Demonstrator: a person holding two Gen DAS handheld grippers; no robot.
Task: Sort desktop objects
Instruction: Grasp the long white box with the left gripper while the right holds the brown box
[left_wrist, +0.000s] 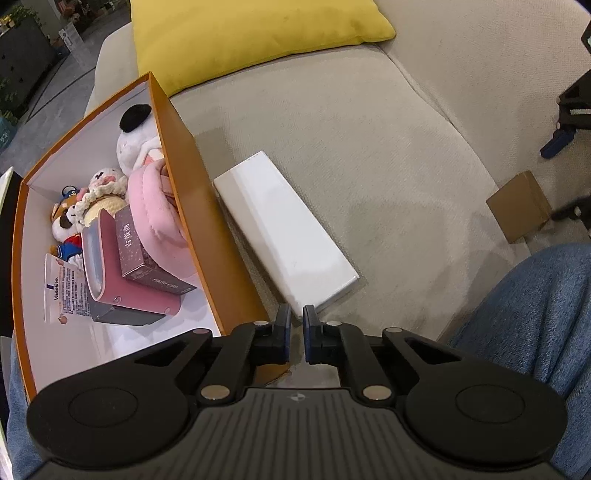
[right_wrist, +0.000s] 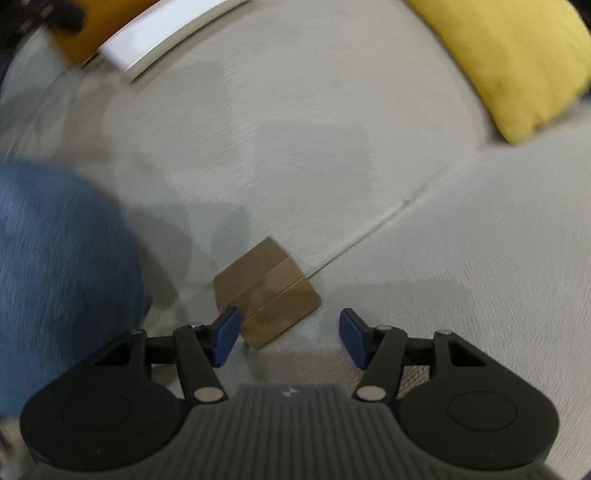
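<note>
Left tongs nearly closed, empty | right tongs spread over brown box

A beige fabric sofa carries everything here, its seat cushions meeting at a seam. On it lie an open orange box filled with small things, a flat white box just beside the orange box's right wall, and a small brown cardboard box well apart from both, near a person's blue-jeaned leg. A yellow cushion rests against the back, behind the orange box.
</note>
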